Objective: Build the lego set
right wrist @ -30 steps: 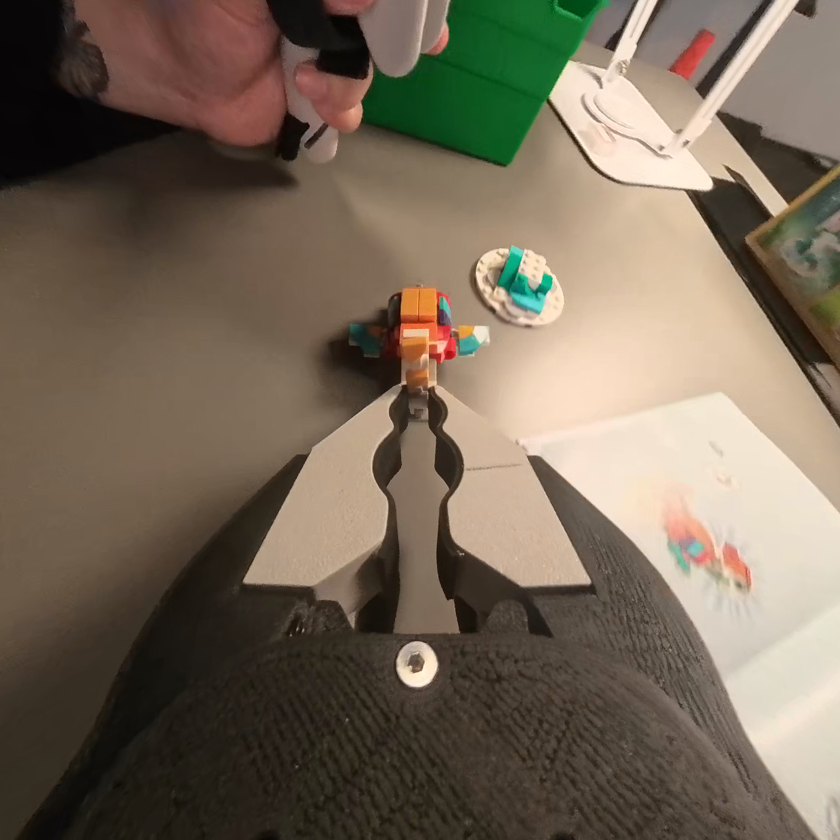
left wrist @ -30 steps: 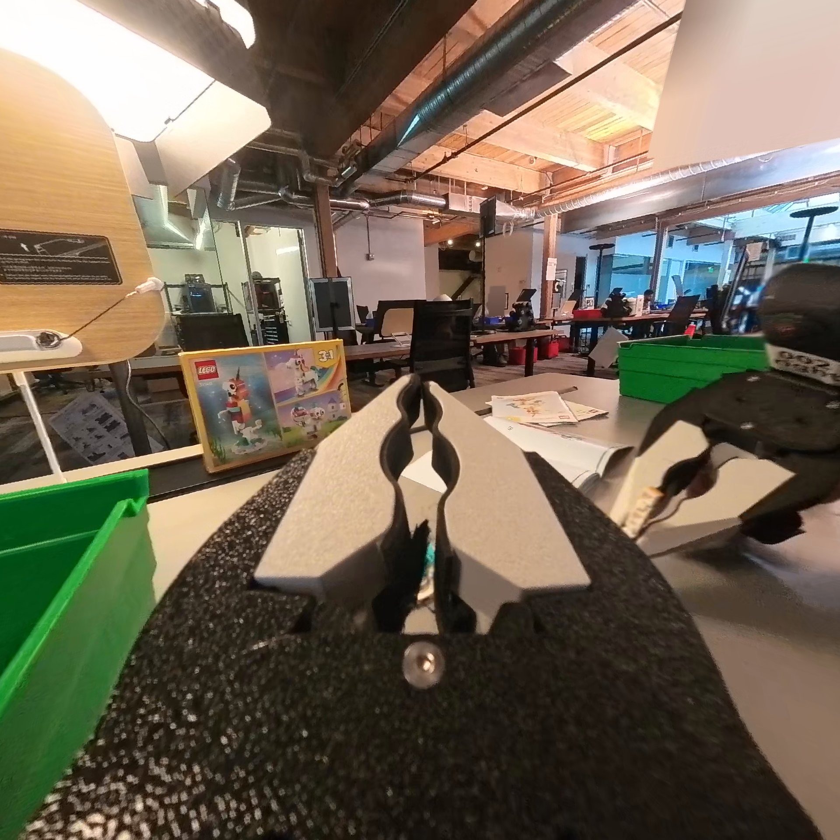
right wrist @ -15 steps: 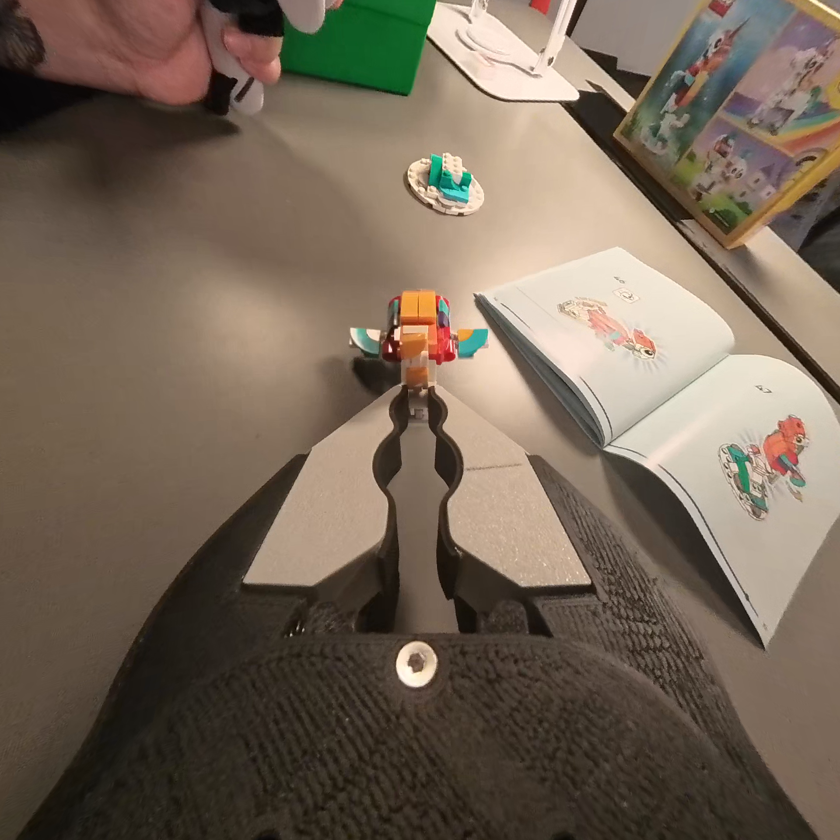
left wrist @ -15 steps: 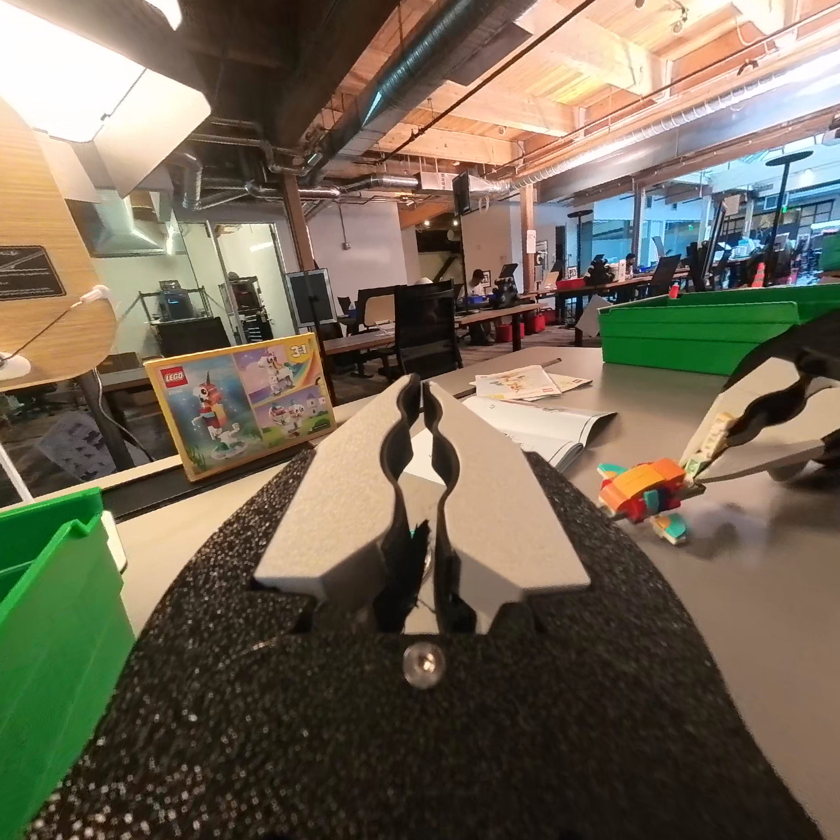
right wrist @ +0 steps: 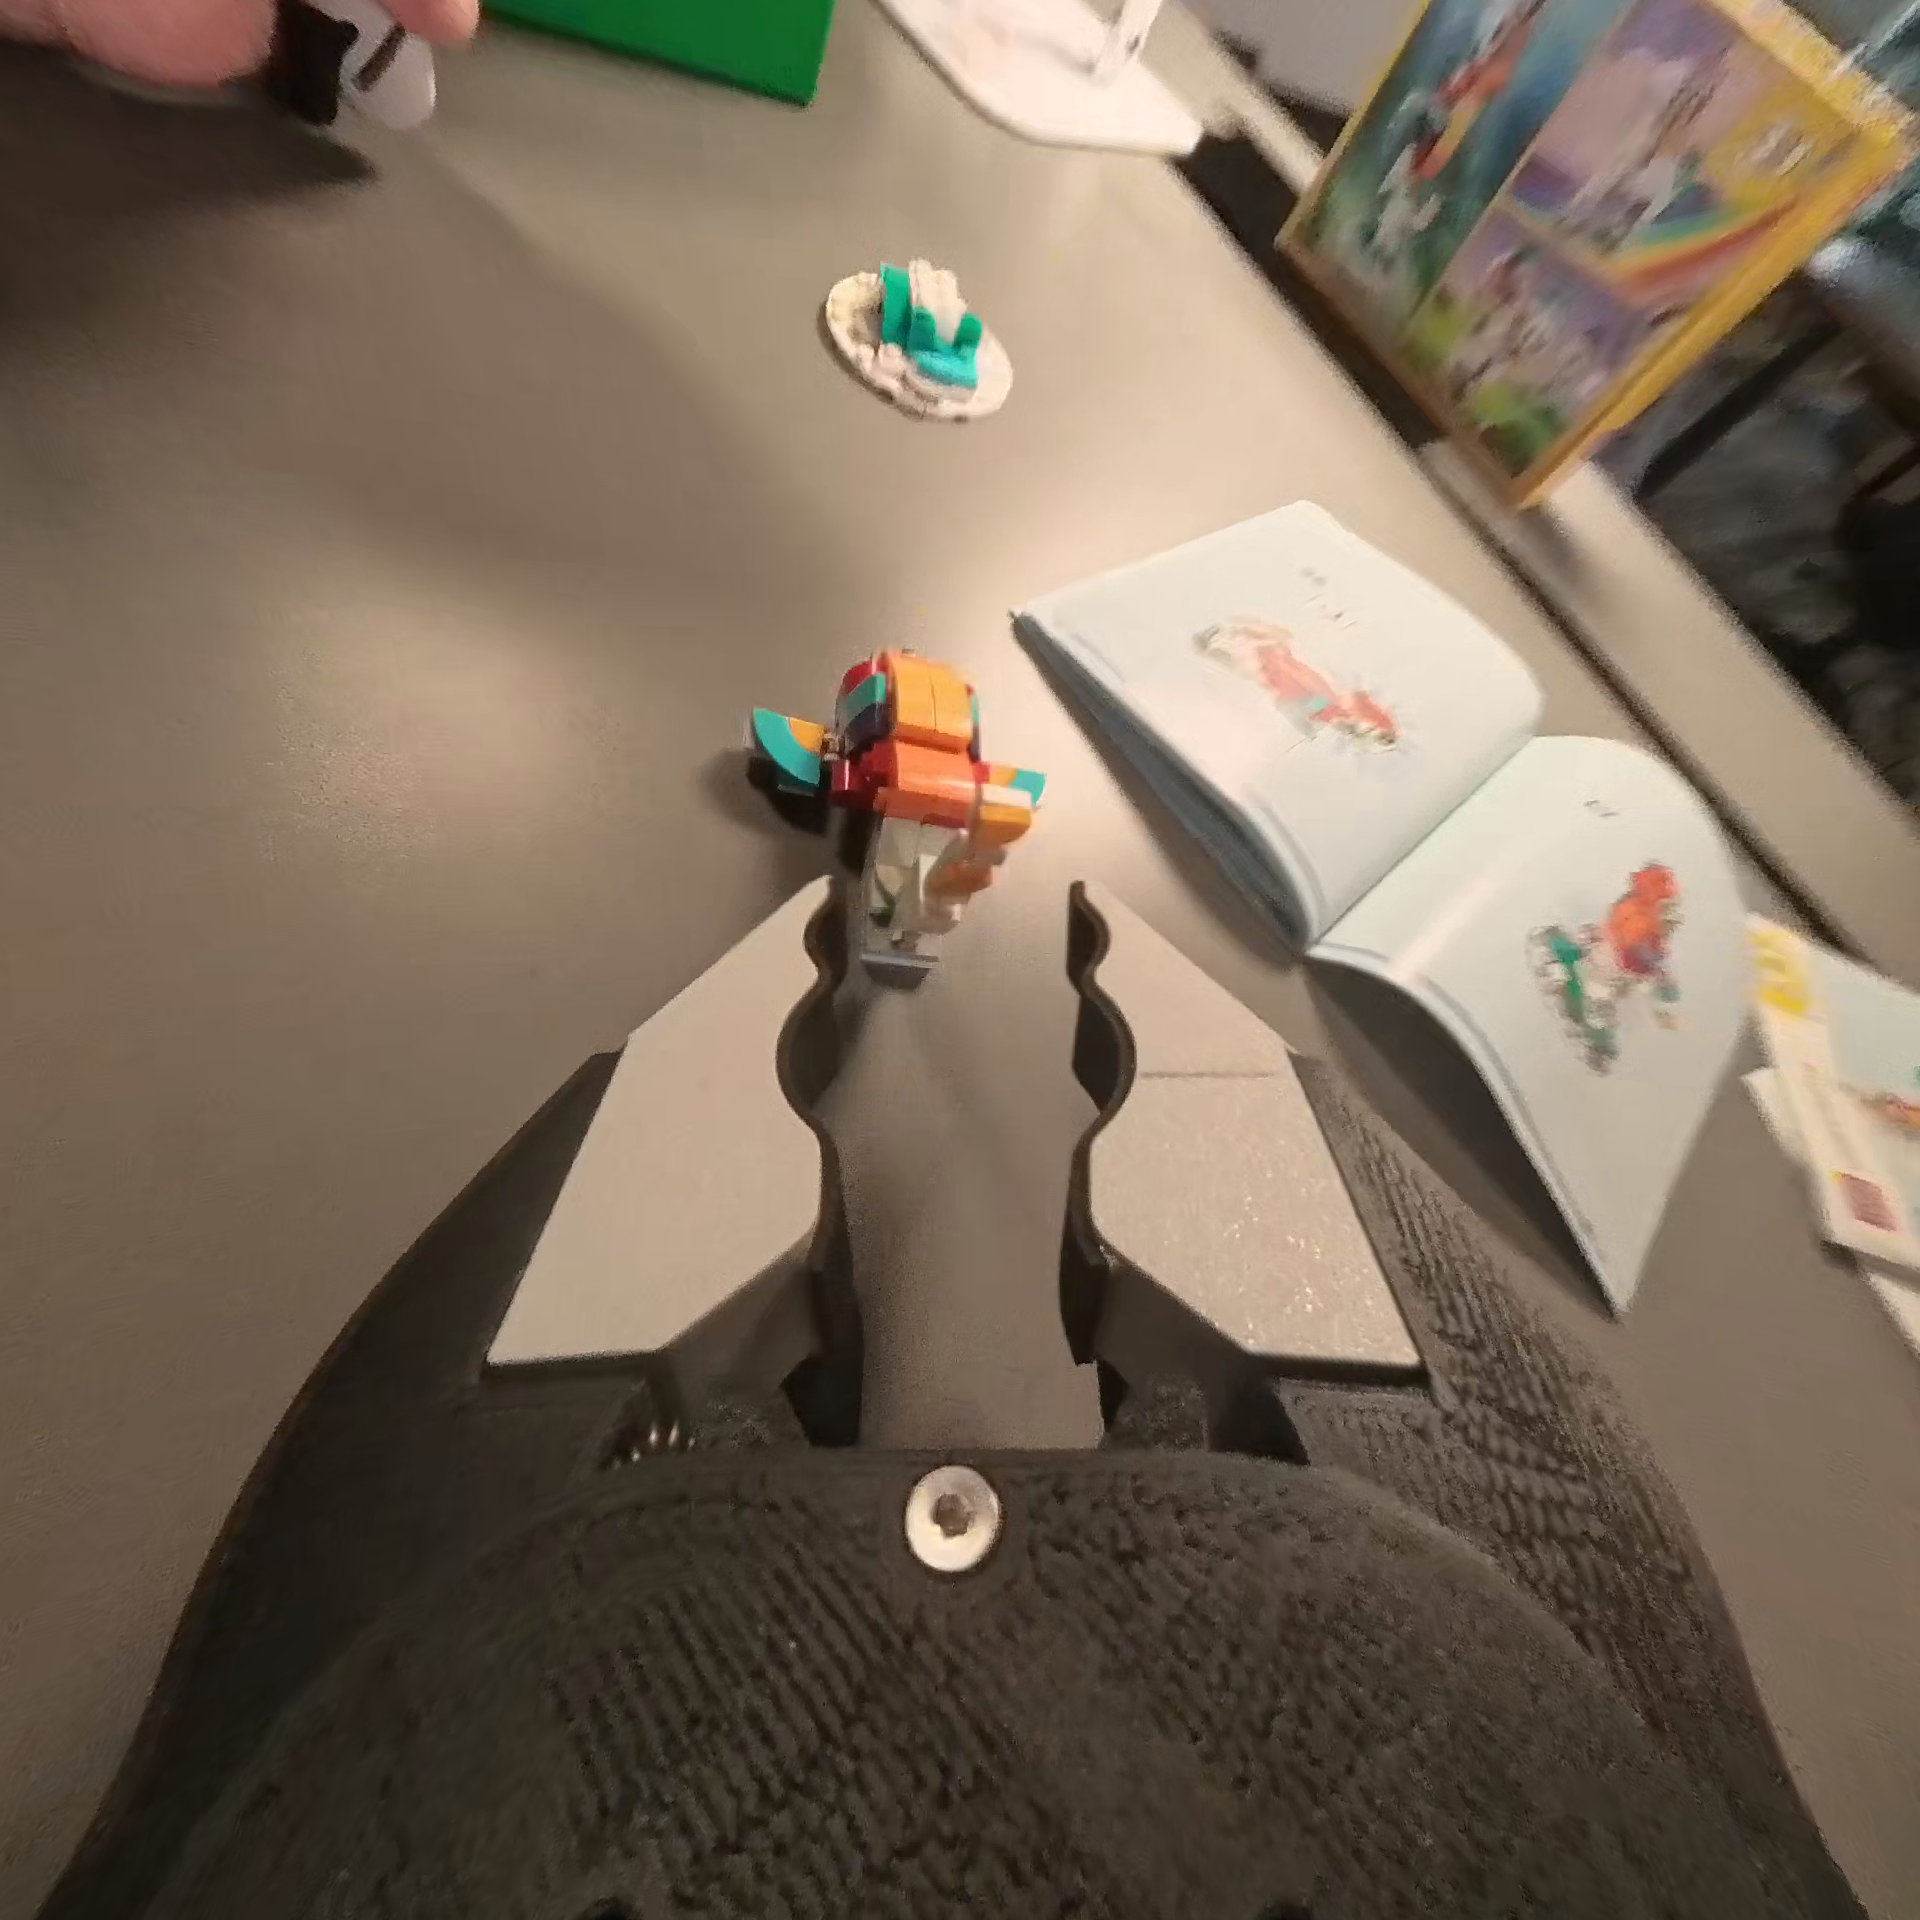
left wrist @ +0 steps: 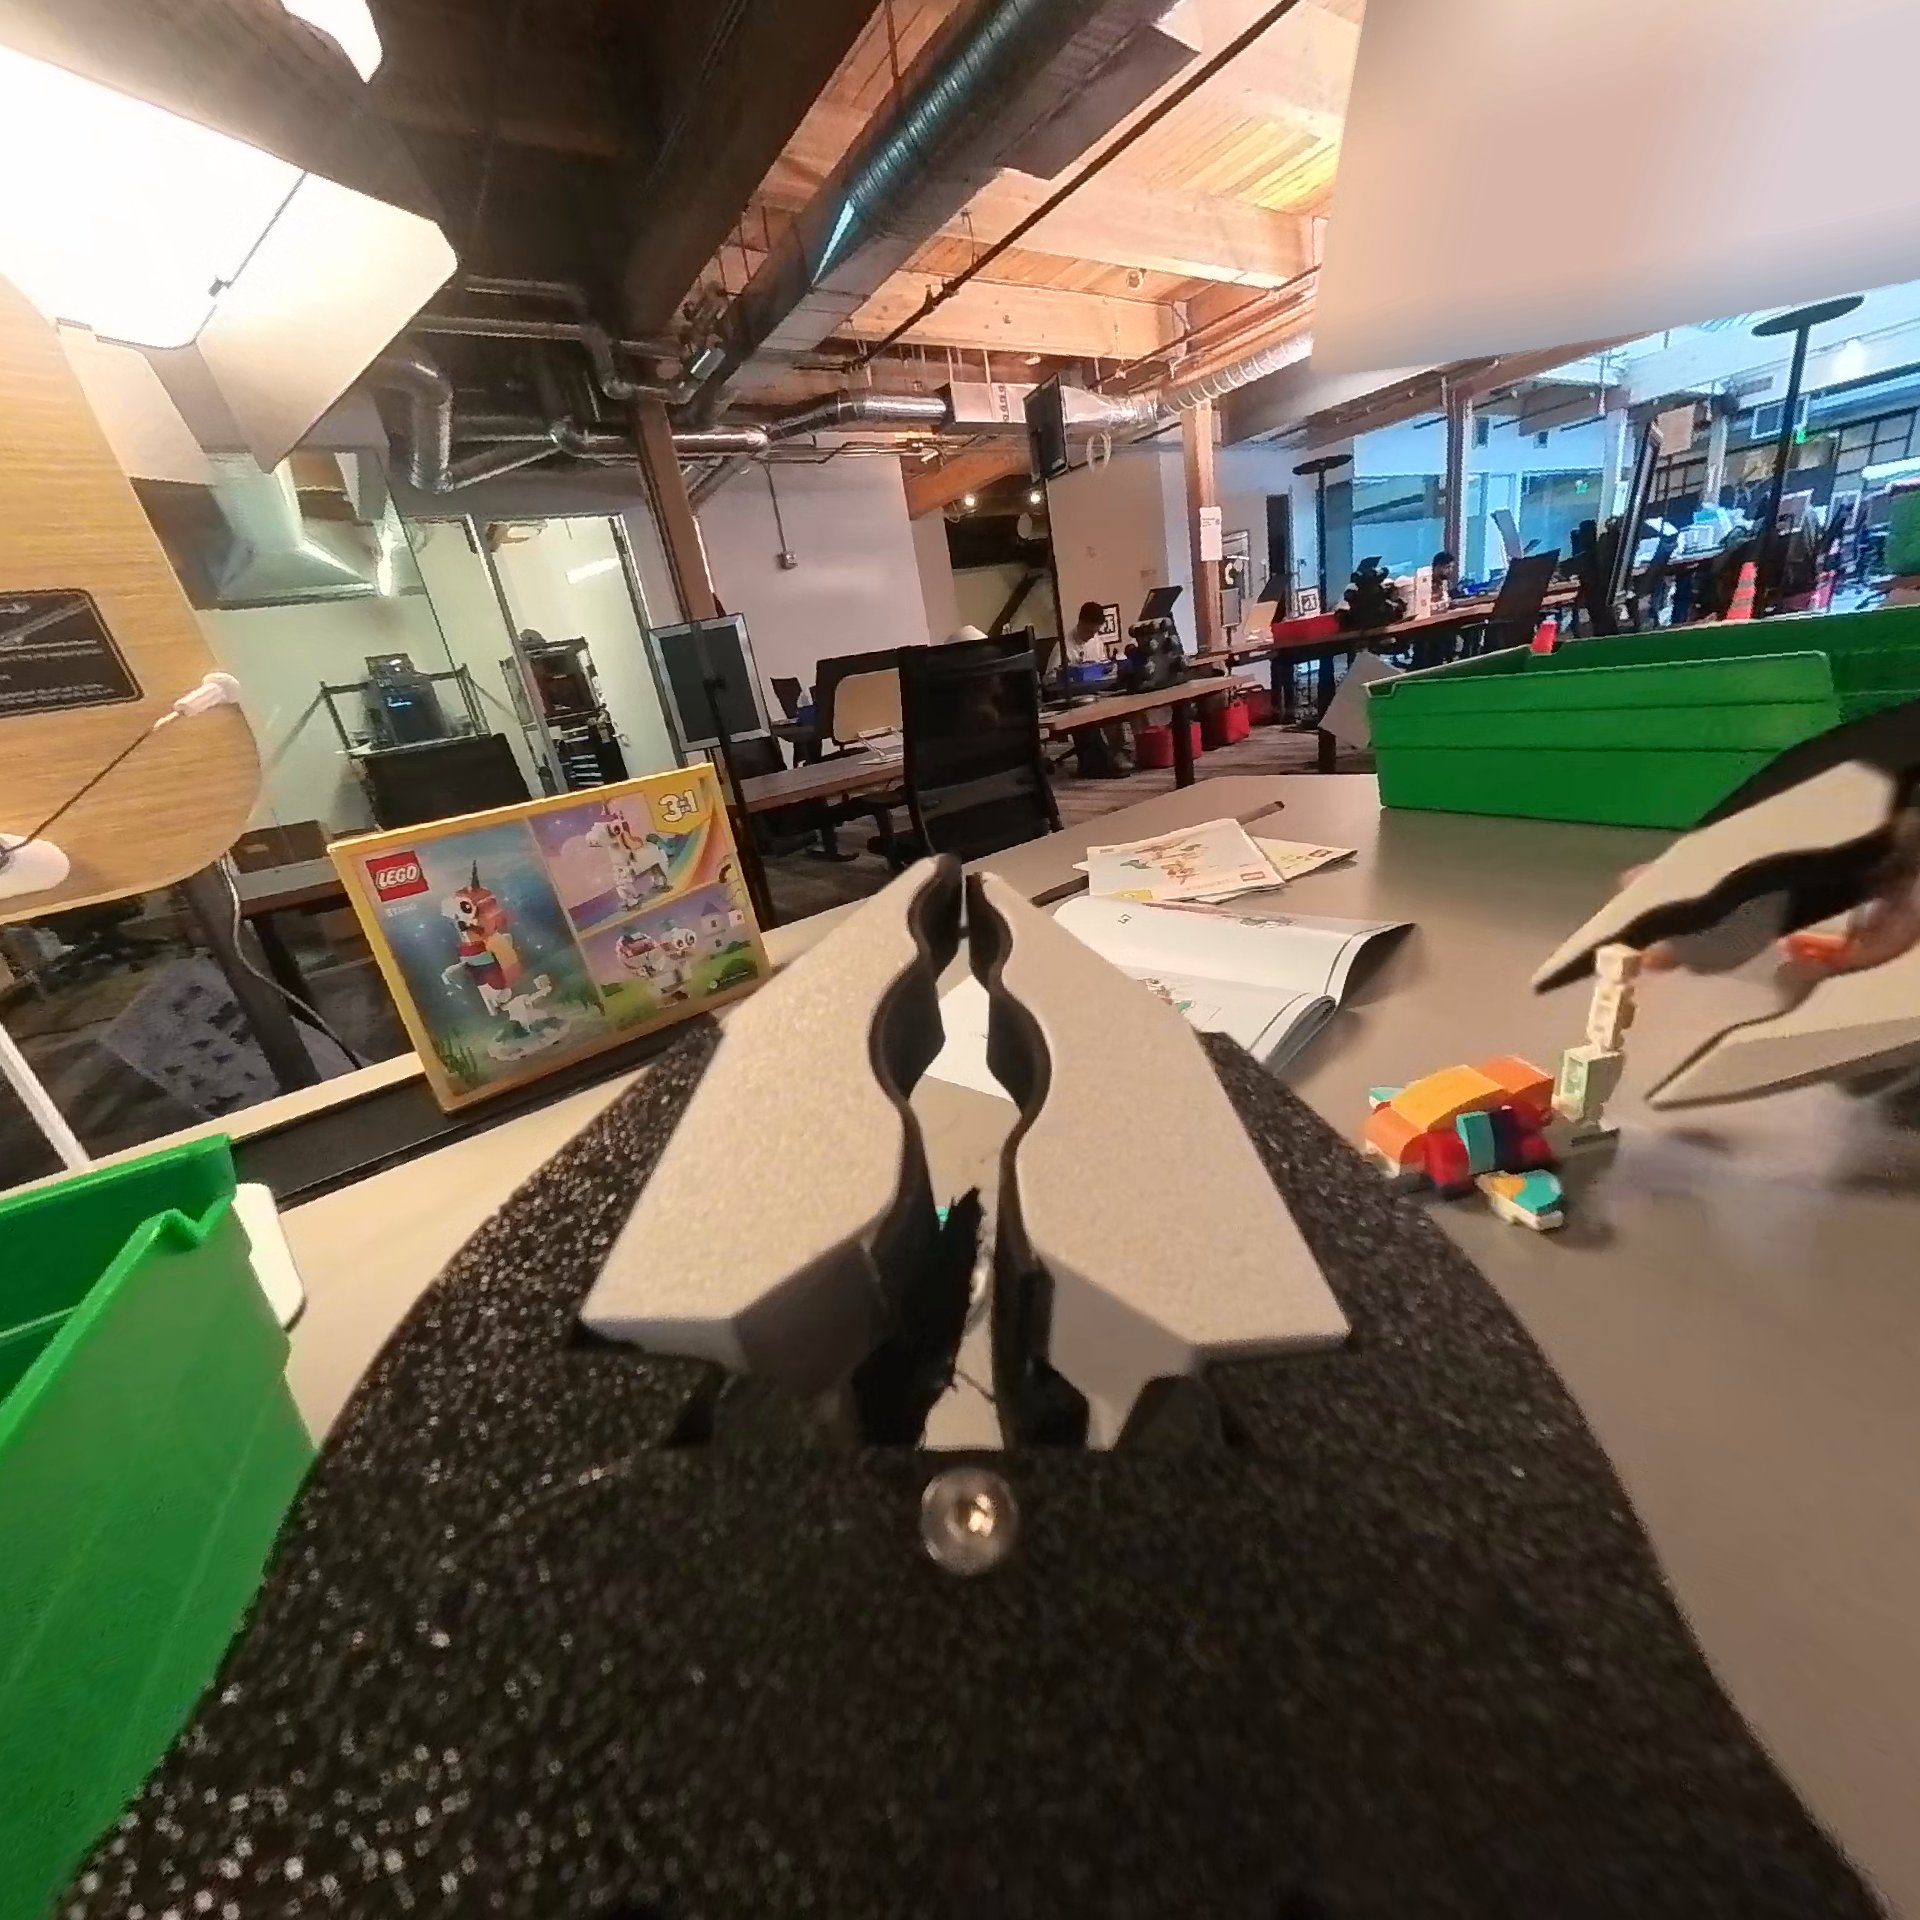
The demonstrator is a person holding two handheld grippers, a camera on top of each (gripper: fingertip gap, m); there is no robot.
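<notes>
A small lego model (right wrist: pixel 925 769) of orange, red, teal and white bricks rests on the grey table (right wrist: pixel 416 623). Its white leg sticks up toward my right gripper (right wrist: pixel 948 896), which is open, with the leg between its fingertips, close to the left finger. In the left wrist view the model (left wrist: pixel 1465 1117) lies at the right and the right gripper (left wrist: pixel 1595 1039) stands open over its leg. My left gripper (left wrist: pixel 961 894) is shut, raised off the table, with nothing at its tips. A white round base with teal bricks (right wrist: pixel 920 343) sits farther back.
An open instruction booklet (right wrist: pixel 1351 790) lies right of the model, with loose leaflets (right wrist: pixel 1849 1091) beyond it. The lego box (left wrist: pixel 551 925) stands at the table's far edge. Green bins are at the left (left wrist: pixel 104 1403) and back right (left wrist: pixel 1600 727). A hand (right wrist: pixel 260 42) holds the left gripper. The gap from one gripper's tips to the other's is roughly 20 centimetres.
My right gripper has opened and let go of the model's leg. The model now rests tilted on the table. The left gripper stays shut.
</notes>
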